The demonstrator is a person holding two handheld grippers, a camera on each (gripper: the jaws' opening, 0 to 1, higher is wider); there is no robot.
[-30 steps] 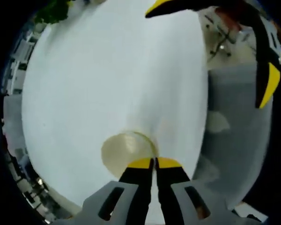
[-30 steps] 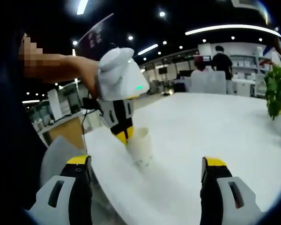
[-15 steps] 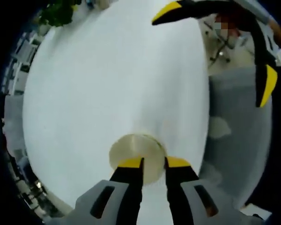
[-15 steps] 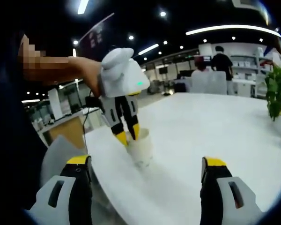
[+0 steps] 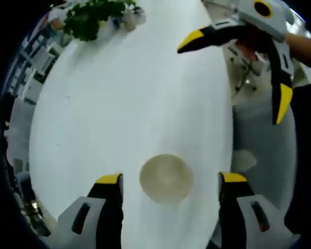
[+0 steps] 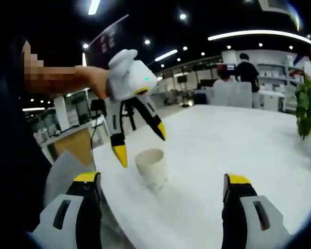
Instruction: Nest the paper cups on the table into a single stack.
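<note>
A cream paper cup [image 5: 166, 177] stands upright on the round white table [image 5: 119, 104], seen from above between my left gripper's yellow-tipped jaws. My left gripper [image 5: 170, 179] is open and hangs above the cup without touching it. The same cup [image 6: 151, 168] sits near the table's near-left edge in the right gripper view, with the left gripper [image 6: 140, 141] spread wide over it. My right gripper [image 6: 162, 179] is open and empty, well back from the cup. It also enters the left gripper view as the right gripper [image 5: 233, 67], jaws apart.
A green potted plant [image 5: 90, 16] stands at the far end of the table [image 6: 238, 140], also seen as a plant [image 6: 307, 106] at the right. The table edge drops to grey floor [image 5: 259, 145] right beside the cup. People stand in the background [image 6: 245, 67].
My left gripper went from shut on the cup's rim to wide open, letting go of the cup and lifting above it. The cup stays standing on the table. My right gripper has held still.
</note>
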